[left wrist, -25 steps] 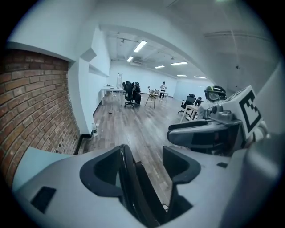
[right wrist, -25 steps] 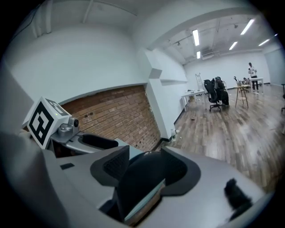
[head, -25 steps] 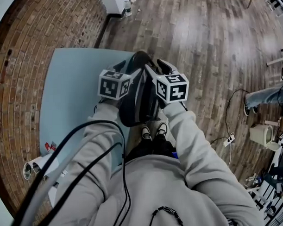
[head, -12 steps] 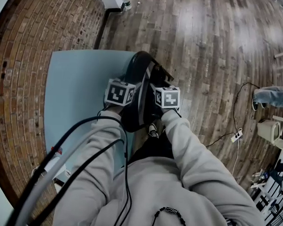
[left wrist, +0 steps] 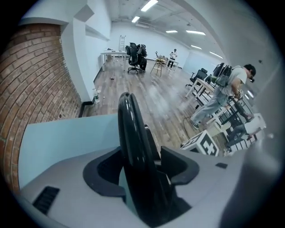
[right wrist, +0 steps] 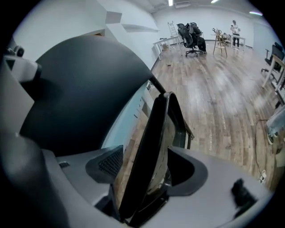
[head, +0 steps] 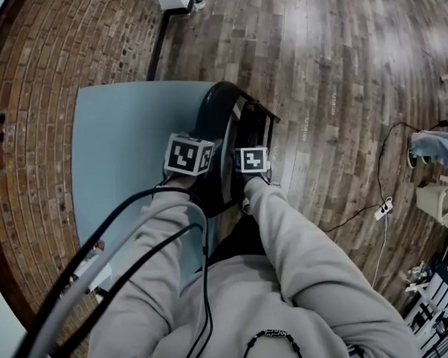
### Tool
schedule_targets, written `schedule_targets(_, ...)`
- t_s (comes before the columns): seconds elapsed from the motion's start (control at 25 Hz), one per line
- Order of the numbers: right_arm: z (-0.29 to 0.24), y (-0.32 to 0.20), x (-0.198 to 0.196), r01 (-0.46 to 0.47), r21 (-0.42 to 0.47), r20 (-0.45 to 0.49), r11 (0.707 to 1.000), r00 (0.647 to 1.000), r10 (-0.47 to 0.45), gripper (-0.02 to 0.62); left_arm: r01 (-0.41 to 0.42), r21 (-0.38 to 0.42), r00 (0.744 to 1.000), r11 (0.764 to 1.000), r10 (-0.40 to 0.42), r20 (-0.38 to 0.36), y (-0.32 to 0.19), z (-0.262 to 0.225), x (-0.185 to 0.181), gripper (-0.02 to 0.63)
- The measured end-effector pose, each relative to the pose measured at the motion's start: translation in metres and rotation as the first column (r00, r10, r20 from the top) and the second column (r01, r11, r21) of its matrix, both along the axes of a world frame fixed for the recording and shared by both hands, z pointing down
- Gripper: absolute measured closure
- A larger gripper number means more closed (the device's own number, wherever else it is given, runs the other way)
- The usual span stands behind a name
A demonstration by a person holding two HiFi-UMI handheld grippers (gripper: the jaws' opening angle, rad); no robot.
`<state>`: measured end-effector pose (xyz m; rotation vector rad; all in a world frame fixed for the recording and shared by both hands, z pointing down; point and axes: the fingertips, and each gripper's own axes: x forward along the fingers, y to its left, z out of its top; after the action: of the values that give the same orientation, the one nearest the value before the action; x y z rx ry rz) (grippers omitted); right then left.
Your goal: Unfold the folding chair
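Left claw [left wrist: 142,167], jaws apart though just narrowing, straddles the glossy back of the black plastic folding chair [head: 219,116]. Right claw [right wrist: 147,171], just widened, straddles its seat. The chair stands folded on the wood-plank floor [head: 338,68] by a pale blue panel [head: 123,134].

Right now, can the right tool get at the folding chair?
Probably yes: the right tool has just been opening its jaws, and the folding chair's thin black panel stands between them, not yet gripped. Nothing blocks it.
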<state>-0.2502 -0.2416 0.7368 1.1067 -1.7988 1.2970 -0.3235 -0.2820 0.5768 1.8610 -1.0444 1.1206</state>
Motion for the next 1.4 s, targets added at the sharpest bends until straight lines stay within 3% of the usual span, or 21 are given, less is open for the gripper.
schedule_targets(0.12, 0.03, 0.007, -0.003, 0.005, -0.096, -0.036, 0.995, 0.999, -0.008, 0.302, 0.023, -0.021, 0.999, 1.0, -0.024, -0.028, -0.006, 0.004, 0.009, 0.365)
schedule_targets(0.24, 0.052, 0.001, -0.012, -0.002, -0.121, -0.051, 0.993, 0.999, -0.004, 0.303, 0.017, -0.052, 1.0, 0.998, -0.018, -0.023, -0.007, 0.01, 0.01, 0.382)
schedule_targets(0.36, 0.07, 0.007, -0.028, 0.026, -0.164, -0.01, 0.986, 1.0, -0.028, 0.304, 0.073, -0.088, 0.995, 0.993, -0.078, -0.065, -0.008, 0.01, 0.006, 0.493)
schedule_targets(0.44, 0.079, 0.009, -0.033, 0.042, -0.175, -0.004, 0.984, 0.999, -0.043, 0.304, 0.084, -0.098, 0.993, 0.992, -0.091, -0.068, -0.007, 0.01, 0.006, 0.523)
schedule_targets(0.8, 0.09, 0.012, -0.025, 0.038, -0.192, -0.053, 0.981, 0.997, -0.049, 0.403, 0.081, -0.094, 0.995, 0.992, -0.087, -0.057, -0.007, 0.007, 0.022, 0.538)
schedule_targets(0.96, 0.086, 0.012, -0.01, 0.014, -0.179, -0.057, 0.984, 0.998, -0.024, 0.422, 0.101, -0.131, 0.984, 0.986, -0.119, -0.134, -0.005, 0.003, 0.034, 0.538)
schedule_targets(1.08, 0.084, 0.016, 0.007, 0.019, -0.179, -0.055, 0.984, 0.998, -0.03, 0.436, 0.072, -0.135, 0.988, 0.988, -0.089, -0.125, -0.001, 0.0, 0.045, 0.538)
schedule_targets(1.24, 0.074, 0.014, 0.041, 0.032, -0.134, 0.006, 0.99, 0.999, -0.031, 0.439, 0.016, -0.122, 0.993, 0.992, -0.03, -0.116, 0.003, -0.002, 0.06, 0.538)
schedule_targets(1.4, 0.073, 0.027, 0.082, 0.053, -0.148, 0.127, 0.988, 0.991, -0.034, 0.448, 0.032, -0.115, 0.993, 0.993, -0.044, -0.109, 0.005, 0.001, 0.062, 0.538)
